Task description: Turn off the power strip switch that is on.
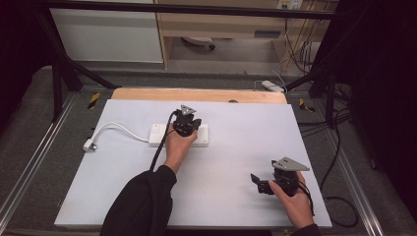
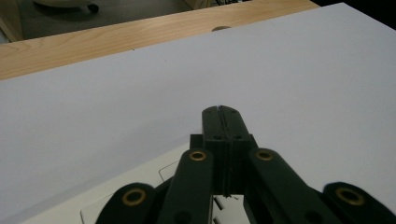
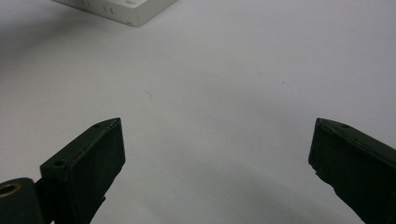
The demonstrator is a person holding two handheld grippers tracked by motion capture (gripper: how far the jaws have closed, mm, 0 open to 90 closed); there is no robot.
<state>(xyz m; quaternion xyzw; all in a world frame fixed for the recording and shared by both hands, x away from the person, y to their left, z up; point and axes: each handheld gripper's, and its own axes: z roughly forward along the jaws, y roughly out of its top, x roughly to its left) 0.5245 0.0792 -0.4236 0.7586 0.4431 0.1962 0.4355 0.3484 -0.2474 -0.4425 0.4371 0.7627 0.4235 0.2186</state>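
A white power strip (image 1: 156,133) lies flat on the white board (image 1: 246,142), left of centre. Its white cable (image 1: 118,127) curves left to a plug (image 1: 89,145) at the board's edge. My left gripper (image 1: 187,124) hovers over the strip's middle, jaws pressed together with nothing between them. In the left gripper view the shut gripper (image 2: 221,112) points toward the far wooden edge, with the strip (image 2: 140,179) just below it. My right gripper (image 1: 259,183) sits near the board's front right, open and empty. In the right gripper view the gripper (image 3: 217,144) faces bare board, and a strip corner (image 3: 135,9) shows at the top.
A wooden table edge (image 1: 196,94) runs behind the board. Black frame posts stand at both back corners. Loose cables (image 1: 339,201) trail on the floor to the right, and another white strip (image 1: 273,86) lies on the floor behind.
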